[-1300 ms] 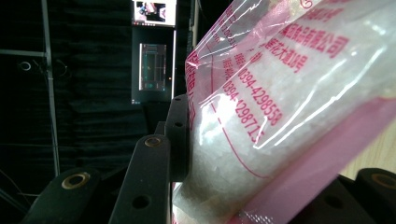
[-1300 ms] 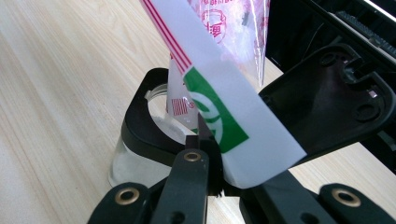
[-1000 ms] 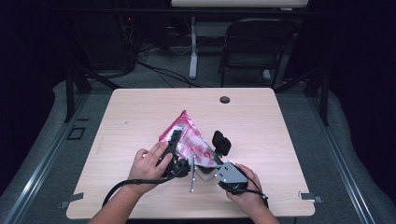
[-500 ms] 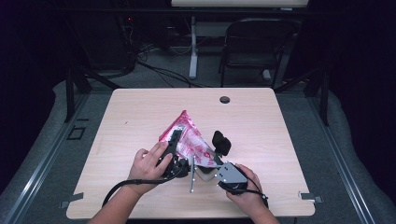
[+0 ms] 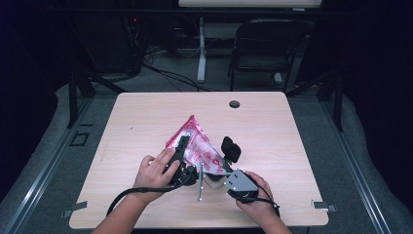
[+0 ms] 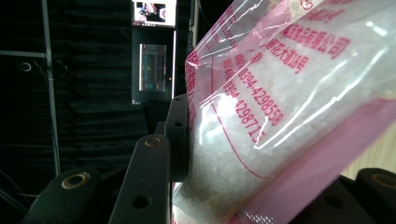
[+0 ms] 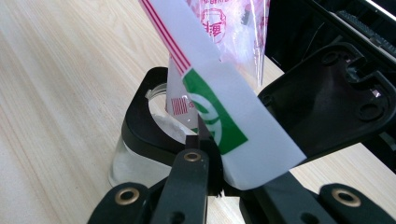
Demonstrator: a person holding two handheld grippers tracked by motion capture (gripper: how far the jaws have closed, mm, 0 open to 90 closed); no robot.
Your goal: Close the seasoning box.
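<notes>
- Nearest the person, the right gripper [image 5: 229, 168] rests low on the front part of the desk [image 5: 146, 122], its jaws clamped on a small clear glass jar [image 7: 135, 161] that stands on the wood.
- In the right gripper view, white grains lie inside the jar, and the white, green-marked bottom corner of the bag [image 7: 224, 116] hangs right at the jar's mouth.
- Just to the left, the left gripper [image 5: 181, 155] has its jaws closed on the pink-and-clear plastic bag [image 5: 197, 146], holding it tilted with its peak pointing away from the person.
- The left gripper view shows a black pad pressed flat against the bag's clear side, with white granules and red print behind the film.
- Farther off, a dark round grommet [image 5: 234, 104] sits near the desk's far edge.
- Beyond the desk stands a black chair [image 5: 265, 46].
</notes>
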